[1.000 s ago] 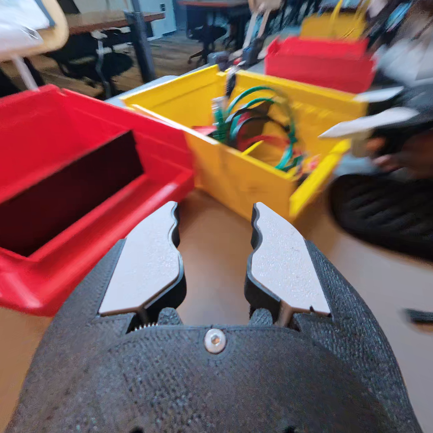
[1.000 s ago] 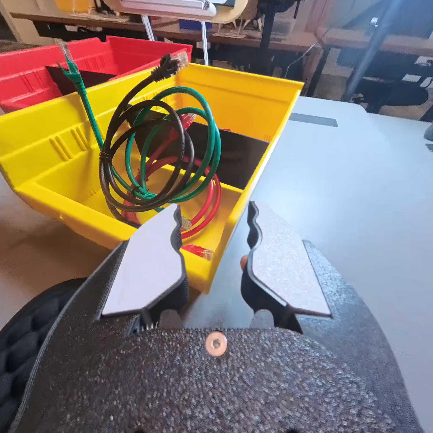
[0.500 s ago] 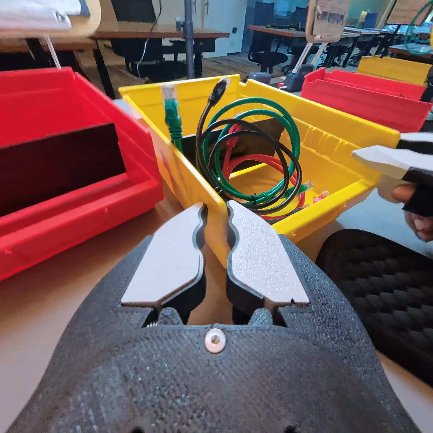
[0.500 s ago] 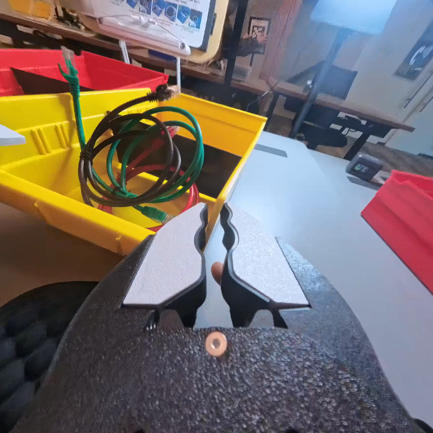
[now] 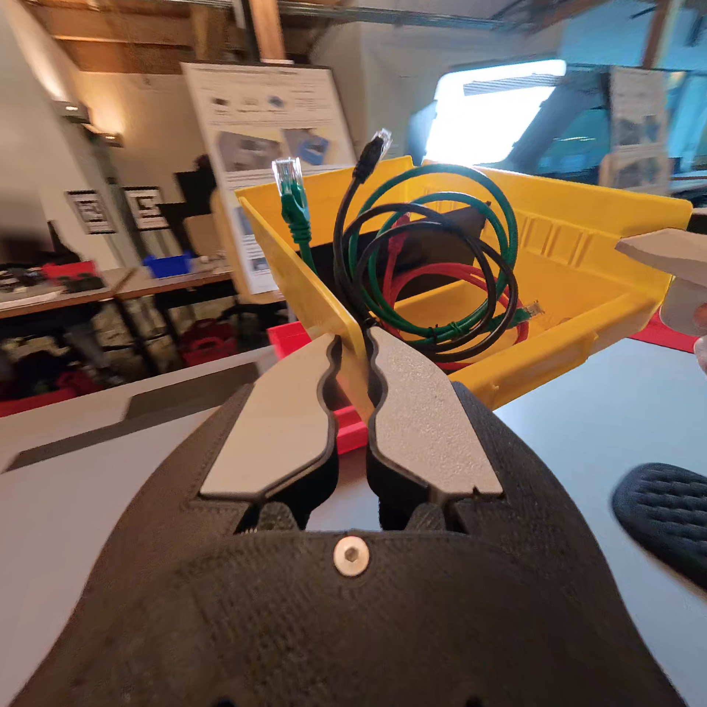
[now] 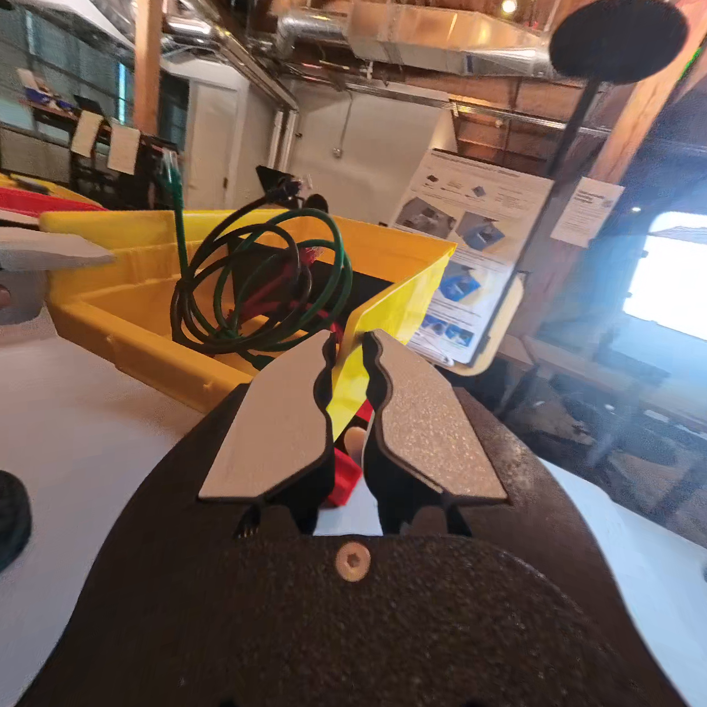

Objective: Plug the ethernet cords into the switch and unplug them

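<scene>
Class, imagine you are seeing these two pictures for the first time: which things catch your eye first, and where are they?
The bright yellow plastic bin fills the middle of both views, each gripper clamped on one of its side walls: left gripper, right gripper. Inside it sits a tangle of coiled green, black and red ethernet cords, with a green plug and a black plug sticking up above the rim.

A lab or workshop: bare ducts and wooden beams overhead, posters on boards, printed markers on the wall, worktables and plastic bins of cables
</scene>
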Tool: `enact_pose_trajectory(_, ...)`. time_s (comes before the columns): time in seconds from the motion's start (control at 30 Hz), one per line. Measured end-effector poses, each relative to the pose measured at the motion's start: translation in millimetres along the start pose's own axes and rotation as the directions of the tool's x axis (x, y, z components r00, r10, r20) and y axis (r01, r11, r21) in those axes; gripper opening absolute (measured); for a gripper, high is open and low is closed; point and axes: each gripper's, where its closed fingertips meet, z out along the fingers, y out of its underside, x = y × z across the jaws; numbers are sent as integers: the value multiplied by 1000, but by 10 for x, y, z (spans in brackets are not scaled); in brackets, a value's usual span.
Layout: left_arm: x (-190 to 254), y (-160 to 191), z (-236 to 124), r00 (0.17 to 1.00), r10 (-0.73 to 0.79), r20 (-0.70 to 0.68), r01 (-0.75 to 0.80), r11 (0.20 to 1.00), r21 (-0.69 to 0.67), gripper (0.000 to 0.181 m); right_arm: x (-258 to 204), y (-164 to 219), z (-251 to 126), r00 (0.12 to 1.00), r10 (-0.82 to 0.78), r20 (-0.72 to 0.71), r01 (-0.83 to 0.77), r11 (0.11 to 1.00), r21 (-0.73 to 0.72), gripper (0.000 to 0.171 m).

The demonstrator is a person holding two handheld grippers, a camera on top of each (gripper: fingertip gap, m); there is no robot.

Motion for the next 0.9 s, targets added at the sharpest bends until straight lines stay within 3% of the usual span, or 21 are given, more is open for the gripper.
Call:
enact_pose_trajectory(0.17,-1088,191,-478,980,4,200,0,1000,-18,10,-936,123,881,982,71,177,-70,998,-10,13)
enact_pose_trajectory(0.37,-1933,849,-655,934,-49,353,64,997,-31,9,-1774,825,1592,945,164,283,-131,983,-132,12)
enact_pose_trajectory(0.6,-2269,1804,-572,920,-85,383,155,976,-154,8,-2216,1687,1745,928,167,333,-80,962,-262,14)
enact_pose_trajectory(0.77,-2390,1999,-319,928,-38,370,148,950,-275,9,-2162,1953,2030,923,167,348,-29,929,-369,16)
enact_pose_trajectory(0.83,-2486,2157,-220,936,-16,351,152,919,-363,9,-2243,1934,2026,872,225,435,7,883,-470,33)
enact_pose_trajectory(0.9,-2482,2213,-117,952,-86,292,205,892,-404,21,-2288,1854,1912,807,272,524,58,846,-529,50)
